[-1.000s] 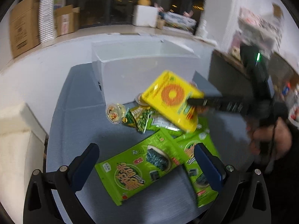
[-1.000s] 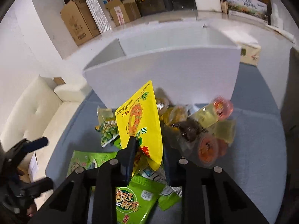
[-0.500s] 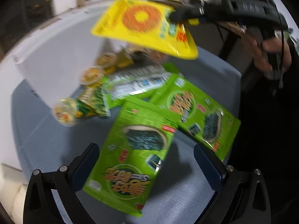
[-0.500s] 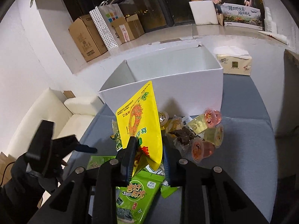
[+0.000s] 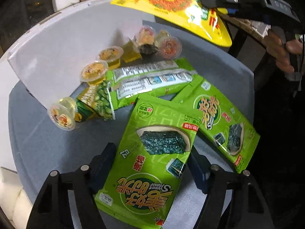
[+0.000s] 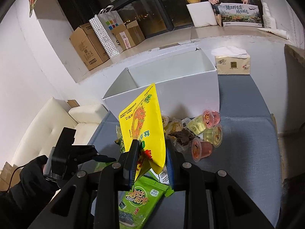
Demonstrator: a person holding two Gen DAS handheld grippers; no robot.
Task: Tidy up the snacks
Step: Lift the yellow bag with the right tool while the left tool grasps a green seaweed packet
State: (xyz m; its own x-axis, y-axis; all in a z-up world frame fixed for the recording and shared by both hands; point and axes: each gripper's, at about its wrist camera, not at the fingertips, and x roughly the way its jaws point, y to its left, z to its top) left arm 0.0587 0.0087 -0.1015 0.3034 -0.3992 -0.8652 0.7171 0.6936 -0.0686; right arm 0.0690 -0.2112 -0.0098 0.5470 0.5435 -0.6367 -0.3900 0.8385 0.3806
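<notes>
Pinching a glossy yellow pouch (image 6: 142,122) by its lower edge, the right gripper (image 6: 150,164) holds it upright in the air before the white box (image 6: 190,87). The left gripper (image 5: 152,164) is spread wide, its fingers either side of a shiny green seaweed packet (image 5: 152,160) lying flat on the grey fabric worktop (image 5: 47,143). Beyond it lie a second seaweed packet (image 5: 221,118) and clear round jelly cups (image 5: 93,72). A tissue pack (image 6: 232,64) sits beside the box.
</notes>
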